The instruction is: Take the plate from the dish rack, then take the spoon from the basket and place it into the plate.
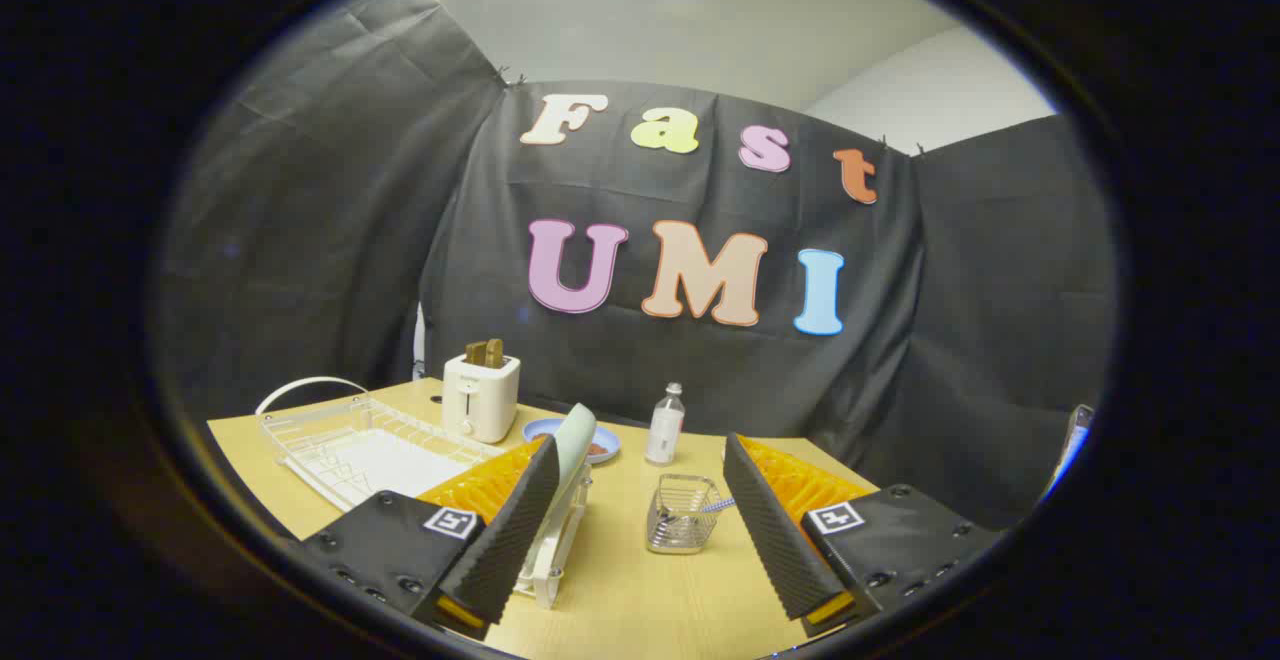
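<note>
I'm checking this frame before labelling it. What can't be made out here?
- Plate in the dish rack: lower part hidden behind the gripper's open left finger.
- Spoon in the wire basket: bowl end hidden by the right finger.
- Contents of the blue dish: too small to identify.

Shiny wire basket [683, 515] on matt wooden table [640, 590].
</note>
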Demonstrator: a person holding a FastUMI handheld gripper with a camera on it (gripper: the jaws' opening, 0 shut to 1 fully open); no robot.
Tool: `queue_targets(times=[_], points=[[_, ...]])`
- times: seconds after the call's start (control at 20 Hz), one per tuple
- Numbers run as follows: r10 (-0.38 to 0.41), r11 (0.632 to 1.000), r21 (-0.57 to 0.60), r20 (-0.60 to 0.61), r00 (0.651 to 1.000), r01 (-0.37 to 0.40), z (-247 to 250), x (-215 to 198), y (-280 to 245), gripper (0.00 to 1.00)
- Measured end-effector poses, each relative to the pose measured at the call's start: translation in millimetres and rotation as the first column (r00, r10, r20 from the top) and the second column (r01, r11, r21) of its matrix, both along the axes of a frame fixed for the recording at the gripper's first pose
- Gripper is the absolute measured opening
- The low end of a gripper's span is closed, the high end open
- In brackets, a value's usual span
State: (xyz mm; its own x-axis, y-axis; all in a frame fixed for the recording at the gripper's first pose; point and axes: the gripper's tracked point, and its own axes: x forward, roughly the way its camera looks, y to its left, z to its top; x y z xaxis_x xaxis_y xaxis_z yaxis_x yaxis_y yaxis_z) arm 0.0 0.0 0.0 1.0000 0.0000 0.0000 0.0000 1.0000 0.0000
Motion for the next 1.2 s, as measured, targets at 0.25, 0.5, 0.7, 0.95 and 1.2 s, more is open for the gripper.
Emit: queue_targets(times=[0.25, 0.5, 0.7, 0.95, 1.2], points=[[0.002, 1.0, 0.004, 0.002, 1.0, -0.002, 1.9, -0.9, -0.3, 1.0], [-0.005, 1.0, 0.018, 0.002, 1.0, 0.005, -0.2, -0.7, -2.6, 1.0], [-0.015, 1.0, 0.012, -0.007, 1.0, 0.015, -3.4, -0.2, -4.8, 1.0], [-0.013, 1.0, 0.011, -0.013, 1.0, 0.013, -3.0, 0.3, -0.6, 1.0], [-0.034, 0.998, 0.045, -0.012, 0.999, 0.035, 1.1, 4.5, -2.6, 1.0]])
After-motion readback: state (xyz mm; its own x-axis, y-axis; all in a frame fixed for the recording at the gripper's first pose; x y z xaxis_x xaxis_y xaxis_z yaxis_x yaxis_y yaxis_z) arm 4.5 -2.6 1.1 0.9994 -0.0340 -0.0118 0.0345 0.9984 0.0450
